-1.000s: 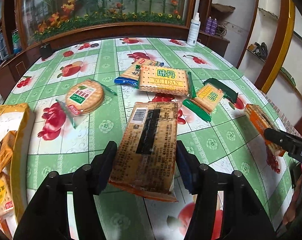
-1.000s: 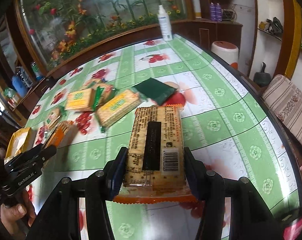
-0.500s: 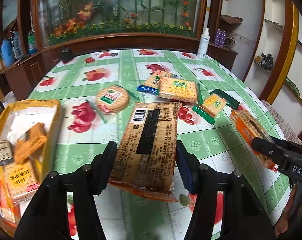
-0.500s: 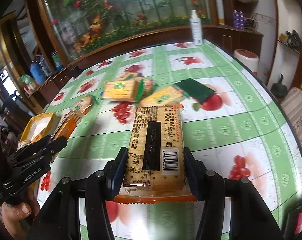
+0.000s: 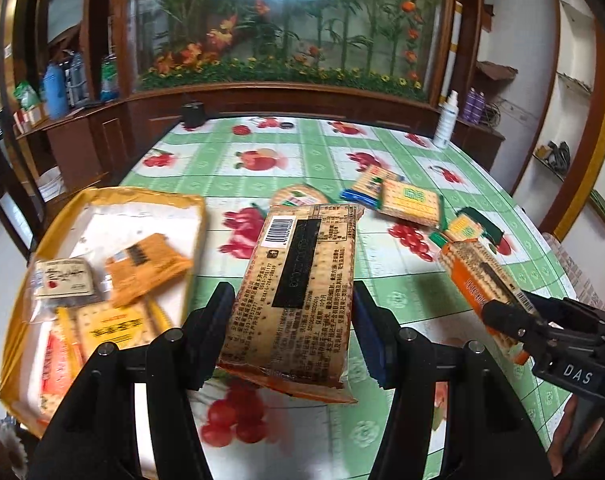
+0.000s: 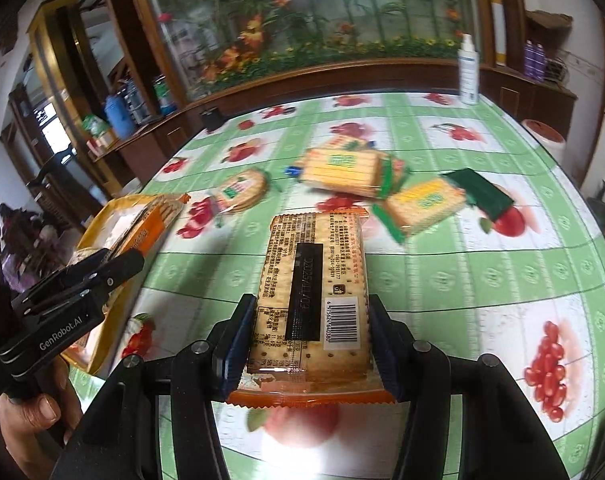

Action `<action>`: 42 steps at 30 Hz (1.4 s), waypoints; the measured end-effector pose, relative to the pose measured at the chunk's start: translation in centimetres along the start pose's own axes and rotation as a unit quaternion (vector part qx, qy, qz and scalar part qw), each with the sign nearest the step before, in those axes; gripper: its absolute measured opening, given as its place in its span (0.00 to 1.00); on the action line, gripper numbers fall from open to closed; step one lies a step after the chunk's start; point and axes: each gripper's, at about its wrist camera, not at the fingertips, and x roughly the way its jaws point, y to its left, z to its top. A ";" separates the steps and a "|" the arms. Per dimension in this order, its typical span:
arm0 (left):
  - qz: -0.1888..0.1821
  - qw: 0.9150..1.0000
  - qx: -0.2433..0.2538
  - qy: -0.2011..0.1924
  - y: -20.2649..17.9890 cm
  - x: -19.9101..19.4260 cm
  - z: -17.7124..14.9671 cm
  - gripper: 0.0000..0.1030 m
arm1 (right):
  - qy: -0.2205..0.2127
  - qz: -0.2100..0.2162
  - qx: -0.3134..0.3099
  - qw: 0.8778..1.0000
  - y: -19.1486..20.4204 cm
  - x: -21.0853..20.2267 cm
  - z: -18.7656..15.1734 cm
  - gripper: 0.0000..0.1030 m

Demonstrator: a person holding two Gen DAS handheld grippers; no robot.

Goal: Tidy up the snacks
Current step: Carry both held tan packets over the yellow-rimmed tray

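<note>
My left gripper (image 5: 292, 320) is shut on a tan cracker pack (image 5: 302, 280), barcode side up, held above the table next to the yellow tray (image 5: 142, 192). My right gripper (image 6: 310, 344) is shut on a matching cracker pack (image 6: 314, 280) with an orange edge, above the table's near side. In the left wrist view the right gripper (image 5: 502, 316) shows at the right with its pack (image 5: 470, 272). In the right wrist view the left gripper (image 6: 114, 264) hangs by the tray (image 6: 120, 206).
The tray holds several packs, among them an orange one (image 5: 146, 264). On the green fruit-print tablecloth lie a round cracker pack (image 5: 298, 196), a yellow rectangular pack (image 5: 410, 202), a small yellow-green pack (image 6: 422, 204) and a dark green packet (image 6: 482, 196). A white bottle (image 5: 446, 120) stands at the far edge.
Both grippers have moved left and slightly up with their packs held. The yellow tray has come well into the left wrist view, and the loose snacks have slid to the right.
</note>
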 end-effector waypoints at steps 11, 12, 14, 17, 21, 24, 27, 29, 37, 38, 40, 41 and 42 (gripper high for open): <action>0.044 0.998 -0.042 -0.014 5.7 -2.3 -1.2 0.56 | 0.009 0.047 -0.050 0.998 6.7 1.4 0.5 0.54; 0.047 0.998 -0.045 -0.015 6.1 -2.5 -1.3 0.56 | 0.010 0.051 -0.055 0.997 7.4 1.6 0.5 0.54; 0.057 0.997 -0.055 -0.016 7.4 -3.0 -1.7 0.56 | 0.013 0.059 -0.062 0.996 8.4 2.1 0.6 0.54; 0.068 0.995 -0.067 -0.018 8.8 -3.4 -1.9 0.56 | 0.016 0.073 -0.073 0.995 10.0 2.7 0.8 0.54; 0.084 0.993 -0.079 -0.021 10.3 -3.8 -2.3 0.56 | 0.017 0.094 -0.084 0.992 12.1 3.4 1.1 0.54; 0.093 0.991 -0.089 -0.022 11.4 -4.0 -2.6 0.56 | 0.017 0.112 -0.095 0.989 13.7 4.0 1.3 0.54; 0.101 0.990 -0.098 -0.022 12.2 -4.0 -3.0 0.56 | 0.017 0.127 -0.106 0.986 15.4 4.5 1.5 0.53; 0.105 0.989 -0.103 -0.021 12.7 -4.0 -3.2 0.56 | 0.018 0.133 -0.112 0.985 16.5 4.8 1.4 0.53; 0.112 0.986 -0.119 -0.015 14.1 -3.5 -3.7 0.56 | 0.026 0.154 -0.127 0.979 19.3 6.2 1.2 0.53; 0.113 0.986 -0.120 -0.015 14.3 -3.6 -3.8 0.56 | 0.027 0.156 -0.129 0.979 19.6 6.4 1.2 0.53; 0.115 0.985 -0.125 -0.015 14.7 -3.6 -3.9 0.56 | 0.029 0.160 -0.130 0.978 20.1 6.9 1.2 0.53; 0.114 0.985 -0.128 -0.015 14.9 -3.6 -4.0 0.56 | 0.030 0.162 -0.131 0.978 20.3 7.1 1.2 0.53; 0.116 0.984 -0.133 -0.015 15.2 -3.6 -4.0 0.56 | 0.031 0.165 -0.132 0.977 20.5 7.4 1.2 0.53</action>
